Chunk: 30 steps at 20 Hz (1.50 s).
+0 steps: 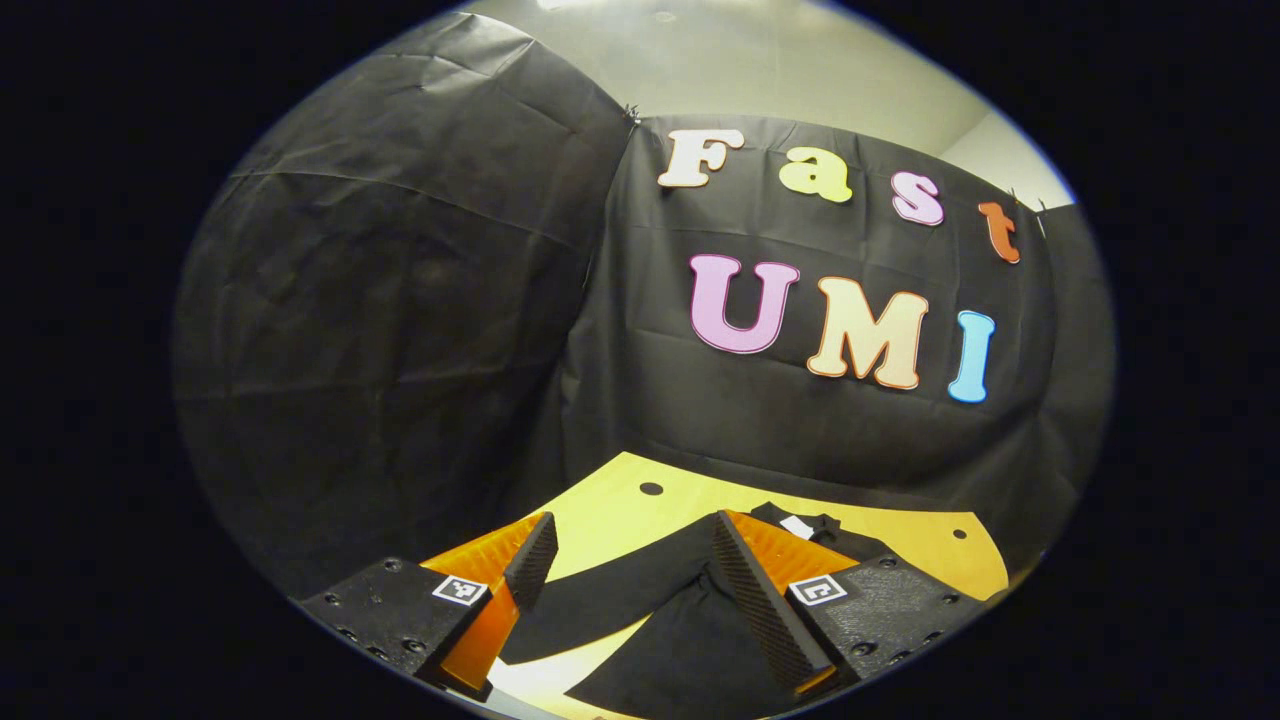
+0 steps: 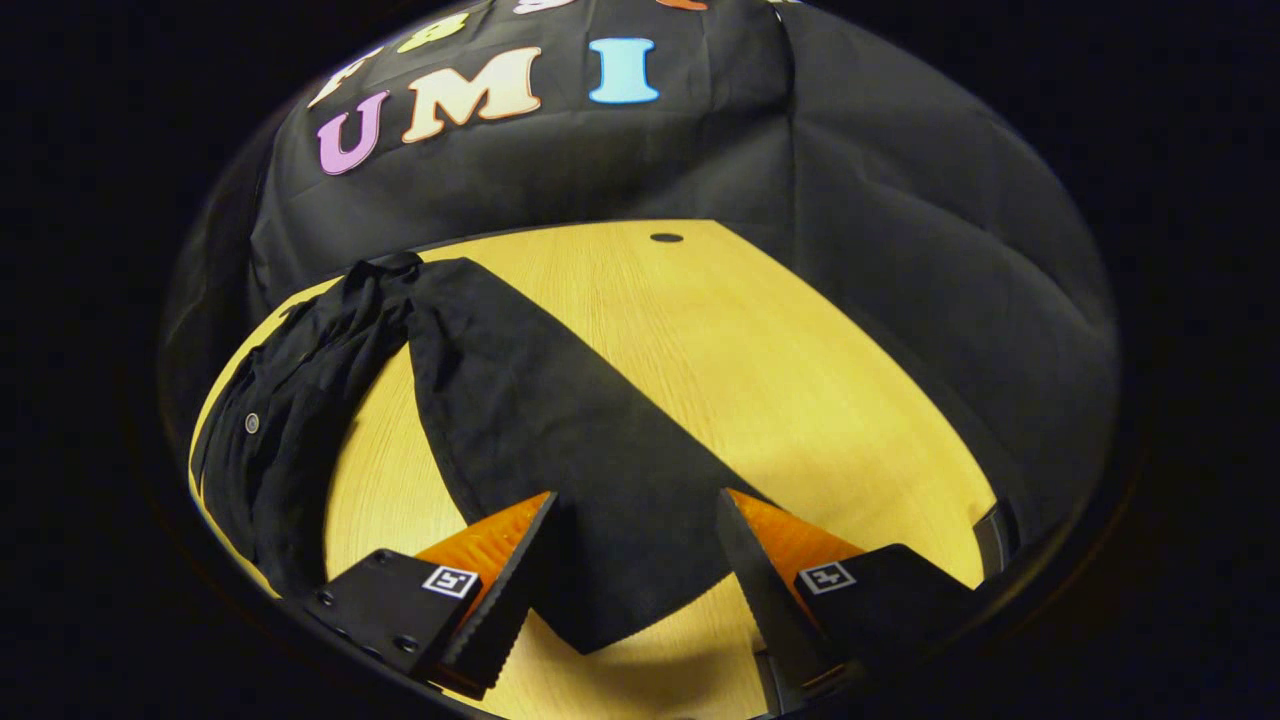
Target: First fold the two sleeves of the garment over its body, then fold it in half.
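Booth wall: black cloth (image 1: 400,330) hangs behind and to the sides of the desk; a pale ceiling strip shows above it in the left gripper view.
Desk: a yellow wood-grain desk (image 2: 760,370) with a curved far edge and small dark round holes near that edge; it carries the garment.
Garment: a black cloth long-sleeved garment (image 2: 290,420) lies flat on the desk. In the right gripper view its body sits bunched at the left side of the desk, with a small round button-like dot on it. In the left gripper view the garment (image 1: 690,640) spreads under and between the fingers, with a white tag at the collar farther back.
Sleeve: one long black sleeve (image 2: 560,440) runs from the shoulder near the far edge of the desk diagonally toward the camera in the right gripper view, lying flat and spread out, apart from the body with bare desk between them. Its wide rounded end lies between the right gripper's fingers.
Other sleeve: in the left gripper view a black sleeve (image 1: 610,600) stretches out flat to the left, crossing the gap between the fingers.
Left gripper: left gripper (image 1: 635,545) has its fingers spread wide, holding nothing; it hangs above the garment.
Right gripper: right gripper (image 2: 635,520) has its fingers spread wide on either side of the sleeve end, gripping nothing; whether the tips touch the cloth cannot be told.
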Available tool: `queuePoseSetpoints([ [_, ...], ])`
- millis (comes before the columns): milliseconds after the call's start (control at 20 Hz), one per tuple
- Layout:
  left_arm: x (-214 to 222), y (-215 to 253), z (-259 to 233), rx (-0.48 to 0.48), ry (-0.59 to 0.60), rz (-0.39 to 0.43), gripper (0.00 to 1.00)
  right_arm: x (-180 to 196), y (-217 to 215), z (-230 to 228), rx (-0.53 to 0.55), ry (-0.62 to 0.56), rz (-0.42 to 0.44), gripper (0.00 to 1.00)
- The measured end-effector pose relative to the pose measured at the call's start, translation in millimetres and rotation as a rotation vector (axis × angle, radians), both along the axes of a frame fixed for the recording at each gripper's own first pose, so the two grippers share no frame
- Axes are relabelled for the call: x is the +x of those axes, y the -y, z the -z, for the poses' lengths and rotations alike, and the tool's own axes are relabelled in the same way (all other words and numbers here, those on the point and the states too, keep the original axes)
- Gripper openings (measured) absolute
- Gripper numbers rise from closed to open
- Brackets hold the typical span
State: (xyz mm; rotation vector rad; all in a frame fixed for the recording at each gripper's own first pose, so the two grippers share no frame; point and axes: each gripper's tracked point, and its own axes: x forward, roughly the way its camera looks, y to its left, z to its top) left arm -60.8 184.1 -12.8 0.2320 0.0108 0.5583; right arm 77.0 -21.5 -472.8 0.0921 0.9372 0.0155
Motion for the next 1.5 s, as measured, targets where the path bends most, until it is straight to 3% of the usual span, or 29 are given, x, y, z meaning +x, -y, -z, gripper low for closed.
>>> queuePoseSetpoints([
  [300,-1.2,-0.3,14.9,-0.017,-0.019,-0.005,0.92,-6.0,-1.2,3.3,0.013,0.029,-0.032,0.96],
  [400,1.5,3.8,19.9,-0.031,-0.023,0.008,0.92,-4.1,-8.3,0.2,0.017,0.019,-0.053,0.86],
  [500,2.8,8.3,25.5,-0.042,-0.028,0.027,0.92,-5.2,-13.3,-2.7,0.029,0.012,-0.061,0.62],
  [600,2.6,10.1,29.3,-0.048,-0.032,0.034,0.92,-7.5,-19.5,0.9,0.041,0.005,-0.072,0.46],
  [650,1.9,11.1,30.9,-0.048,-0.036,0.036,0.92,-8.6,-21.3,1.5,0.047,-0.002,-0.072,0.31],
  [750,0.2,11.2,30.7,-0.04,-0.046,0.038,0.92,-9.2,-24.4,1.3,0.043,-0.026,-0.059,0.15],
  [850,-0.5,9.6,30.3,-0.033,-0.05,0.04,0.92,-12.2,-23.1,-0.3,0.044,-0.074,-0.051,0.07],
  [1100,0.3,7.9,30.1,-0.055,-0.038,0.071,0.92,-11.6,-22.1,-9.5,0.032,-0.1,-0.05,0.02],
  [1500,-13.6,-30.0,39.8,-0.042,-0.076,0.03,0.91,23.5,-61.7,-89.7,0.047,0.021,-0.12,0.02],
])
